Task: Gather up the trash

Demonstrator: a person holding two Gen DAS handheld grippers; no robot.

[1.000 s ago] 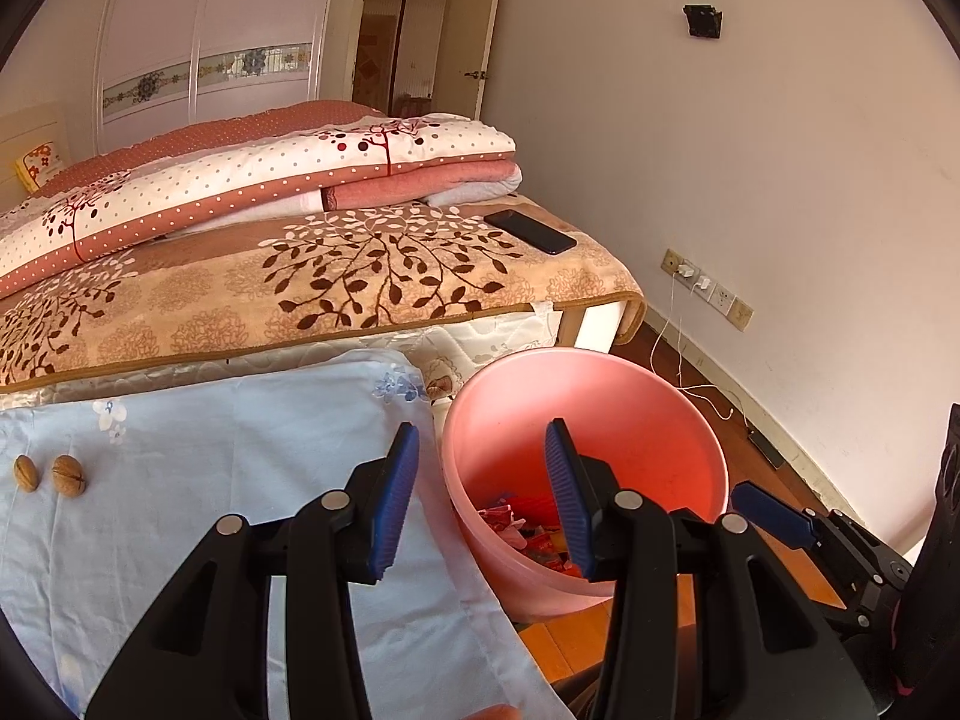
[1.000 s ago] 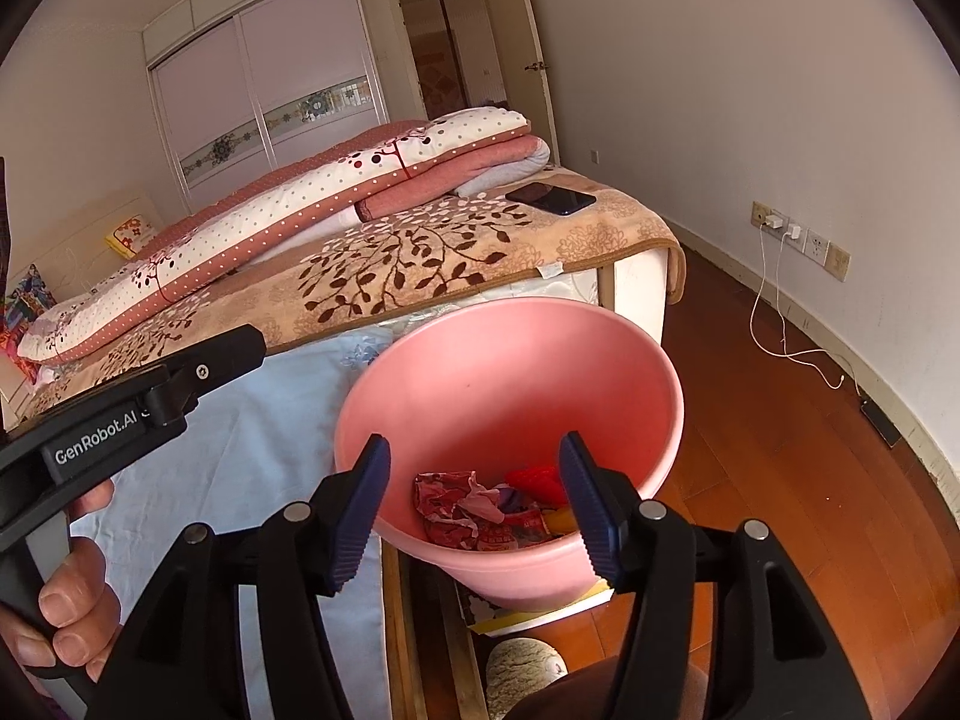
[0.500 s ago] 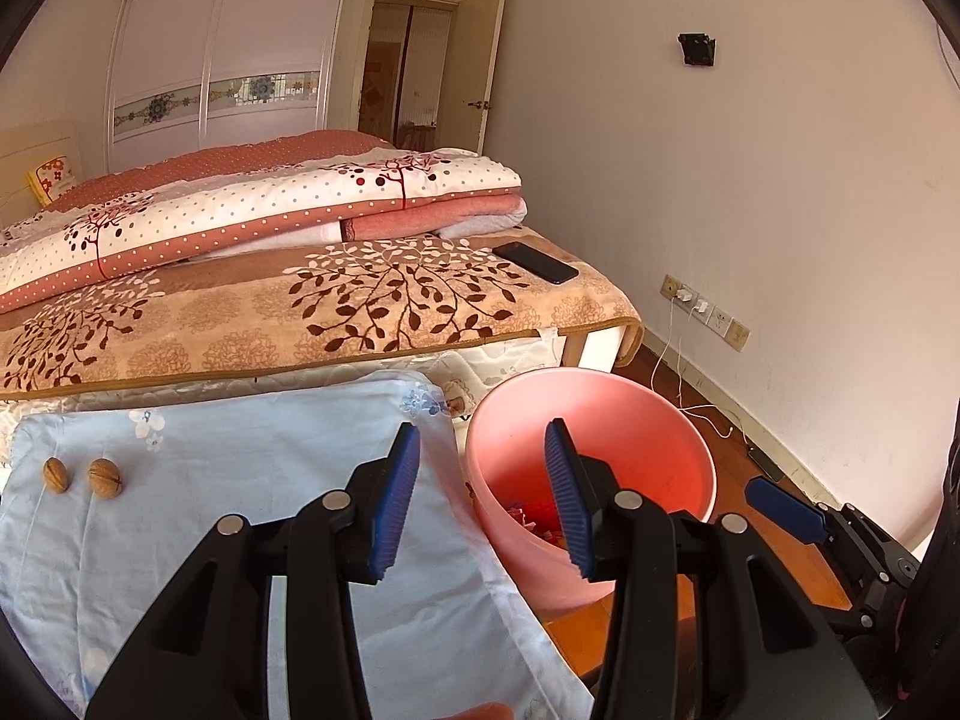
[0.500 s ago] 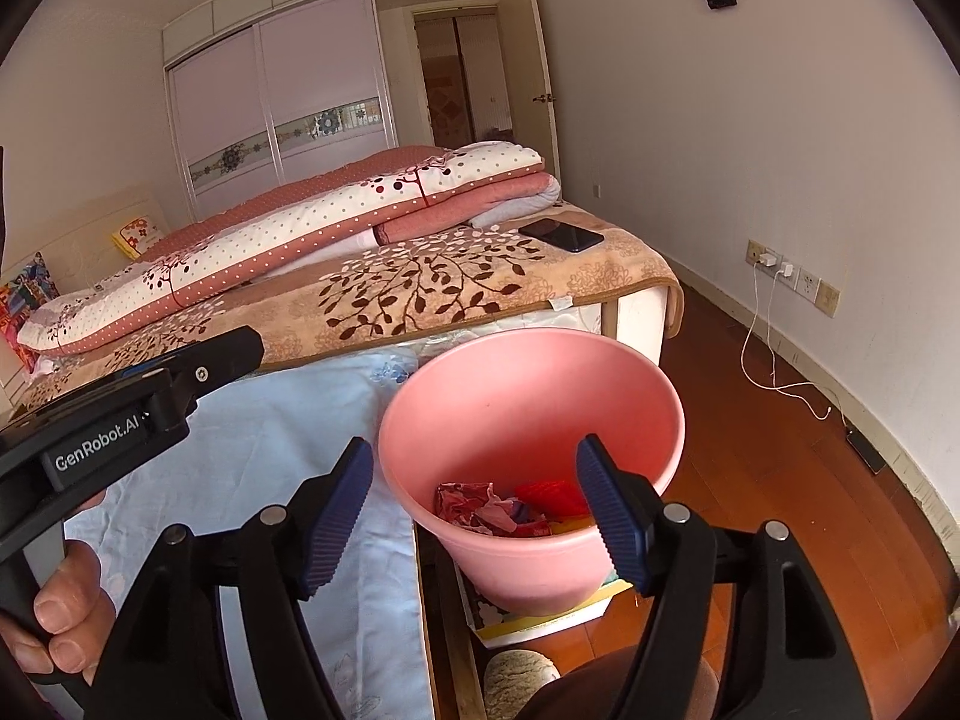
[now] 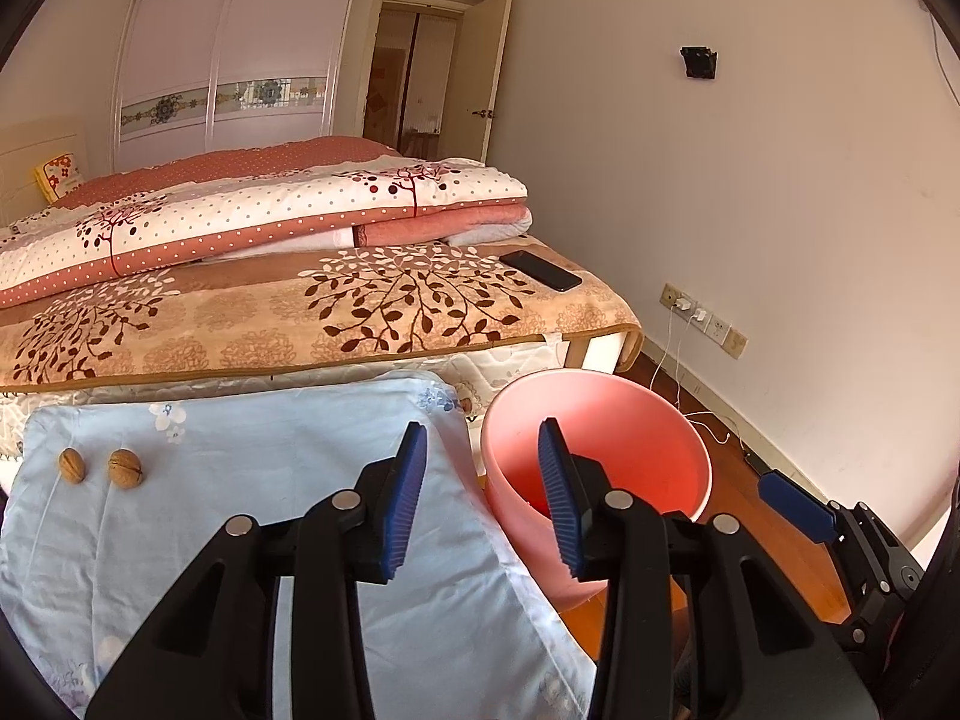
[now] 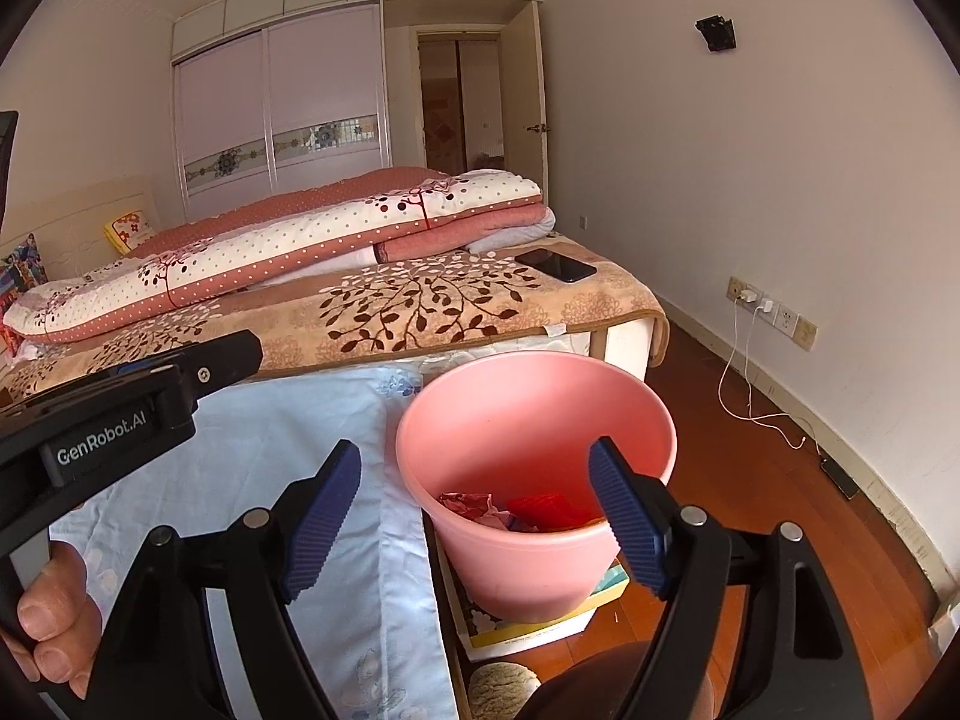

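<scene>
Left gripper empty, jaws at a moderate gap, hovering over the near right corner of the blue cloth. Right gripper empty, jaws wide, poised above the near rim of the pink bucket. The bucket stands just beside the cloth's right edge on a flat box on the floor; crumpled red and pink wrappers lie in its bottom. Remaining trash, by judgement — two walnuts side by side near the cloth's far left corner, apart from each other and well apart from the bucket. Step in hand appears to be reaching for them, and the left gripper is the nearer. Recommended: approach from above, straddle one nut only, close across its widest part — the shell is round and hard and will likely roll on soft fabric if nudged. Beyond, a bed with a folded quilt and a phone, not task items.
</scene>
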